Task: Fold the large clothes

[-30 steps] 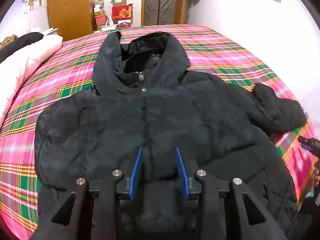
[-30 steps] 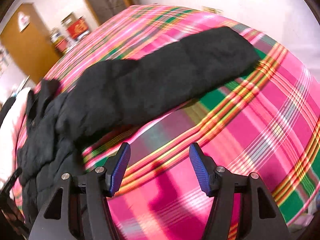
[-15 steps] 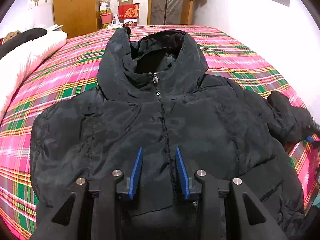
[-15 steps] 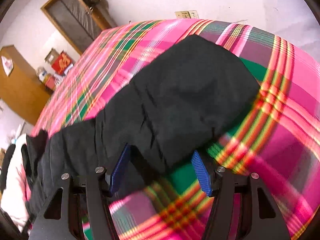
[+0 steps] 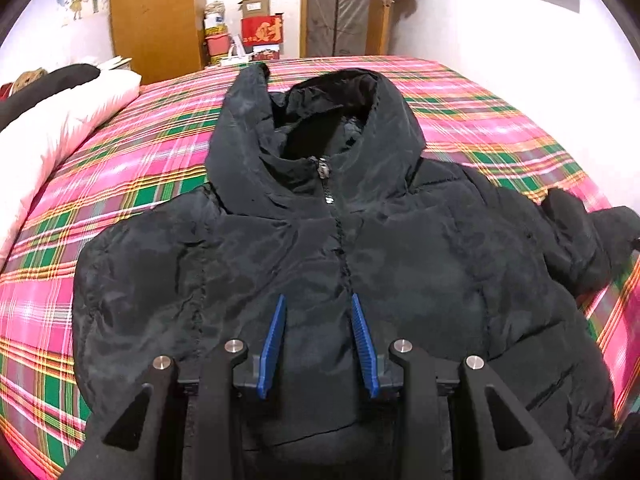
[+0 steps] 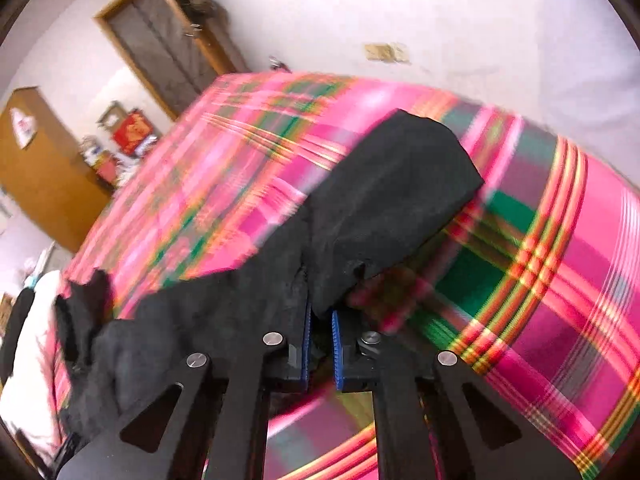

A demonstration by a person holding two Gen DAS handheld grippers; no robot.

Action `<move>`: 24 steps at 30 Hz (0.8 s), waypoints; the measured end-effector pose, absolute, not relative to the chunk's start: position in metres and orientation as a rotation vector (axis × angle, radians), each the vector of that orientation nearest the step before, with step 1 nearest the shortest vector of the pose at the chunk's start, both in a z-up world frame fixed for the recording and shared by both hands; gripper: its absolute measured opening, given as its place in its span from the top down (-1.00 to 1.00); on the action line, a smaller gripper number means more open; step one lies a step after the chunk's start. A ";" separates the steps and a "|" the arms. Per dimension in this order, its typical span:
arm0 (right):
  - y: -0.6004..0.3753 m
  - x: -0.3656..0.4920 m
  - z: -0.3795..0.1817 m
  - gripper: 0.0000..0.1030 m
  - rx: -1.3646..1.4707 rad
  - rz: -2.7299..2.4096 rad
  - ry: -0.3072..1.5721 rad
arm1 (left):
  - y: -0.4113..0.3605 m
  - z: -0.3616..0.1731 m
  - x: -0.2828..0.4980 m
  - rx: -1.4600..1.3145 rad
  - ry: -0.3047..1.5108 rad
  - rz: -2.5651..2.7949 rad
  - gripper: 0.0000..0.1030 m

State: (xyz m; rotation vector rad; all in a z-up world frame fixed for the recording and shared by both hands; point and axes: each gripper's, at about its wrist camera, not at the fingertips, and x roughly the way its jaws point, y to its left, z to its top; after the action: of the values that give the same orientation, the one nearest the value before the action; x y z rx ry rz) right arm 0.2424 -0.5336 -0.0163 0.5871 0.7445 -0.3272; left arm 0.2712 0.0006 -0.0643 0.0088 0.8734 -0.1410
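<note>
Right tongs just clenched on sleeve — grip blurred; left tongs released.

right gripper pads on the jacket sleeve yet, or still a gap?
Touching. The right wrist view shows the right gripper just closed, pads pinching a fold of the black sleeve.

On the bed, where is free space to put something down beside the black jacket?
Bare plaid bedspread lies between the black hooded jacket and the white pillow, and beyond the hood toward the boxes. The side by the wall is crowded: the right gripper pinches the sleeve there.
</note>
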 end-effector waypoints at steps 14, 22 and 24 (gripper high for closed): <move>-0.374 0.257 0.115 0.86 0.410 0.047 0.616 | 0.051 -0.050 0.272 -0.184 0.866 -0.069 0.30; -0.249 0.288 0.080 0.87 0.350 0.286 0.726 | 0.079 -0.037 0.265 -0.221 0.828 -0.035 0.30; -0.220 0.297 0.057 0.87 0.339 0.330 0.775 | 0.088 -0.033 0.264 -0.235 0.818 -0.024 0.30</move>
State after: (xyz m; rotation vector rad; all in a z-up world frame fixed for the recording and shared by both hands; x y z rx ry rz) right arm 0.2973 -0.2205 0.0572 0.3390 0.7753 0.3297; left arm 0.2643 0.0876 -0.0334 -0.2355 0.8180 -0.0243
